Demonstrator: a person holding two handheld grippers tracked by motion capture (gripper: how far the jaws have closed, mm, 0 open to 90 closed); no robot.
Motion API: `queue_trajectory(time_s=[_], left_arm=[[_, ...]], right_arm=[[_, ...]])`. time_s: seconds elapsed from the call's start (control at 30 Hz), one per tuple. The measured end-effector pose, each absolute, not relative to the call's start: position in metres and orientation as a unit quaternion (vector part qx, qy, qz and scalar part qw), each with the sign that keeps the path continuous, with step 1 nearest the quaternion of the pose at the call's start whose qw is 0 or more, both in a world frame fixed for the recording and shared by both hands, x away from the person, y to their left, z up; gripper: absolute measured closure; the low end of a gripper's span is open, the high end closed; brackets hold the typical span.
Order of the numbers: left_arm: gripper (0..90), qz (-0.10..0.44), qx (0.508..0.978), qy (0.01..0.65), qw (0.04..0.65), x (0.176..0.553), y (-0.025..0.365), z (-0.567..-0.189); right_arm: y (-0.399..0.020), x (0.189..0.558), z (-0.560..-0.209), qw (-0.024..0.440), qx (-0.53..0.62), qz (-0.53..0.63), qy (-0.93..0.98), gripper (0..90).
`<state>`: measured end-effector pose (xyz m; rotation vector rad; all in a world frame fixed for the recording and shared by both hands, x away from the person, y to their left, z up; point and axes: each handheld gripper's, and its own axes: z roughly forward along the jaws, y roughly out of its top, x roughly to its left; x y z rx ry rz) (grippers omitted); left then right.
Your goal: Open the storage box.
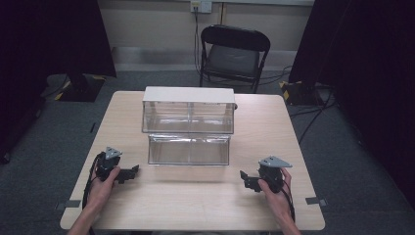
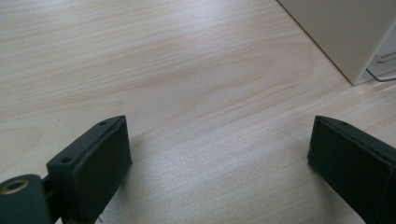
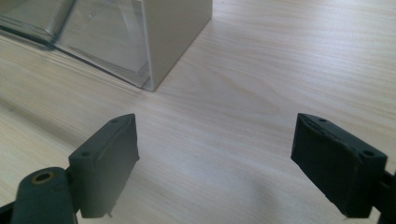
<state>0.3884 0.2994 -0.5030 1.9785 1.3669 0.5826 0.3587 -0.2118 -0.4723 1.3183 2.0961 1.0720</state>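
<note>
Both hand-held grippers, left (image 1: 131, 173) and right (image 1: 244, 177), rested wide open on the surface (image 1: 195, 200), the clear drawer unit (image 1: 189, 132) lying ahead between them, about equally near to each.

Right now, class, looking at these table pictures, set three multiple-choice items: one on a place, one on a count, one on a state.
1. Where is the clear drawer unit?
A. mid-table, between and beyond the claws
B. on the chair
C. on the floor

2. How many drawers stand pulled out?
A. none
B. one
C. three

3. How are the left claw and right claw?
A. both shut
B. both open
C. one gripping a drawer

Answers: 1 A, the high view shows it mid-table; 2 B, the lower drawer juts forward; 3 B, bare table shows between each pair of jaws.
</note>
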Motion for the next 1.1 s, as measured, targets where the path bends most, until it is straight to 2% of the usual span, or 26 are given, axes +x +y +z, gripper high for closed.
queue_trajectory(time_s=[0.5, 1.1], left_arm=[[4.9, 0.222, 0.756, 0.522, 0.327, 0.389, 0.300, -0.503], [4.8, 0.222, 0.756, 0.522, 0.327, 0.389, 0.300, -0.503]], right_arm=[[-0.186, 0.355, -0.467, 0.205, 0.451, 0.402, 0.770, 14.4], [-0.149, 0.373, -0.465, 0.184, 0.427, 0.401, 0.789, 14.4]])
